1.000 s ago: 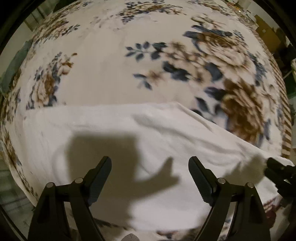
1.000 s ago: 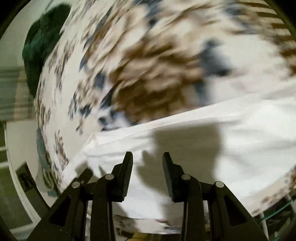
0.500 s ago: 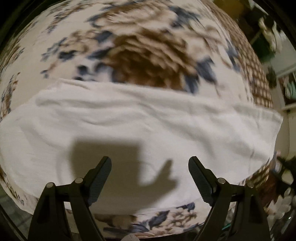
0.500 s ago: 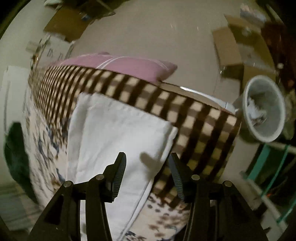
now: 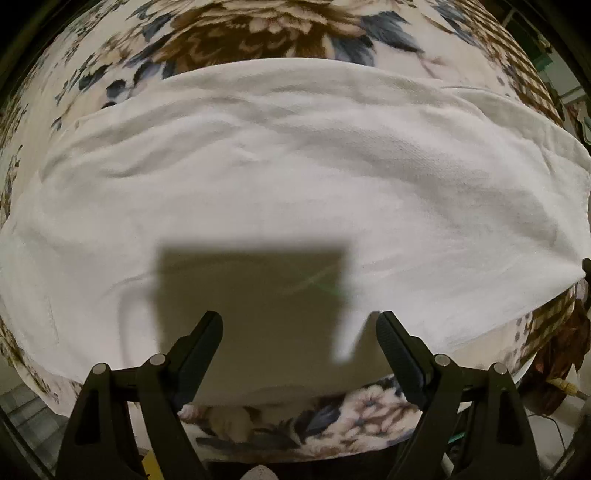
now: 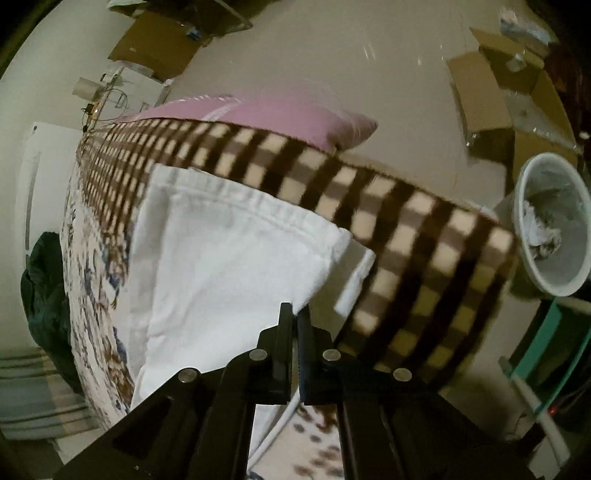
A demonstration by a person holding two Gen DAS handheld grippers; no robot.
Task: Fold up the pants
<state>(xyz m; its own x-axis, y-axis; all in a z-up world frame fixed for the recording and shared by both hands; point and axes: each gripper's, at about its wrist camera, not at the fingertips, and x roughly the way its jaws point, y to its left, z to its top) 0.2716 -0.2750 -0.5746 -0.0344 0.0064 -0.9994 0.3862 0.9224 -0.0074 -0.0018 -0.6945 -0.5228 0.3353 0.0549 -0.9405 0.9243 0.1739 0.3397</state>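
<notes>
In the left wrist view, a floral blanket (image 5: pixel 258 26) in brown and blue covered the bed, and the white pants (image 5: pixel 295 166) lay spread across it, filling the space ahead of the left gripper (image 5: pixel 299 332). That gripper hovered low over the near edge of the cloth, its jaws wide apart and holding nothing, its square shadow falling on the fabric just ahead of the fingers. In the right wrist view, the bed's far side carried a brown-and-cream checked border (image 6: pixel 406 229), with a pink pillow (image 6: pixel 280 114) beyond it. Past the bed lay a beige floor (image 6: pixel 332 48) with cardboard boxes (image 6: pixel 491 96) and, to the right of the gripper, a white bin (image 6: pixel 554 225) holding crumpled paper. The right gripper (image 6: pixel 293 314) was pointed along the bed edge, its jaws pressed together on the near corner of the pants, white cloth showing between the fingers.
</notes>
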